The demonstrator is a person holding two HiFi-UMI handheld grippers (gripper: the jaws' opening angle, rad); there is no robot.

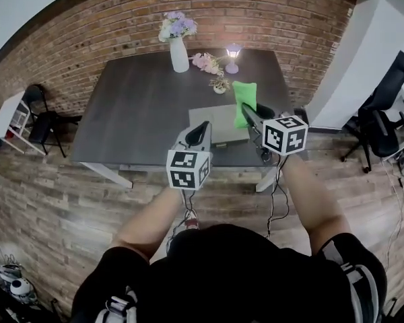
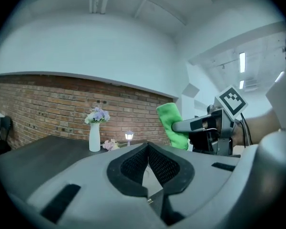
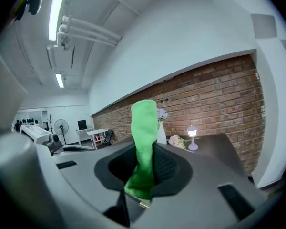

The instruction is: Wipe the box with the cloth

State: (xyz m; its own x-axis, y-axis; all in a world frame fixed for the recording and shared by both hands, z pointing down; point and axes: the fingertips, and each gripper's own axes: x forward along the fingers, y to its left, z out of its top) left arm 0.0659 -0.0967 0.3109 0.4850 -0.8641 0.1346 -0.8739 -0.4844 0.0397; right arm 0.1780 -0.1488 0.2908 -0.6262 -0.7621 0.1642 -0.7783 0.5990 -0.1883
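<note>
The right tongs (image 1: 248, 112) (image 3: 145, 161) are clamped on a green cloth (image 1: 244, 98) (image 3: 144, 128). The right gripper view shows the cloth pinched between the two pads, with a bunched end below the grip and a long strip standing up past the tips. The left gripper view has the right tongs (image 2: 180, 126) off to the right side, with the cloth (image 2: 170, 118) sticking up and hanging down from their tips. The left tongs (image 1: 200, 130) (image 2: 147, 149) are closed with the pad tips touching, and they hold nothing. The grey box (image 1: 219, 121) lies flat on the dark tabletop (image 1: 141, 106) near its front edge, on the right half. In the head view both tongs sit over the box, the left over its near left corner and the right over its right side. The cloth overlaps the box's far right edge, but no view shows whether cloth and box touch. Toward the back of the tabletop stands a white vase (image 1: 179, 54) (image 2: 94, 140) of flowers, with a small lit lamp (image 1: 233, 58) (image 2: 129, 137) (image 3: 192, 137) to its right. A brick wall (image 1: 121, 25) runs behind the tabletop, and a black office chair (image 1: 384, 106) stands well off to the right.
</note>
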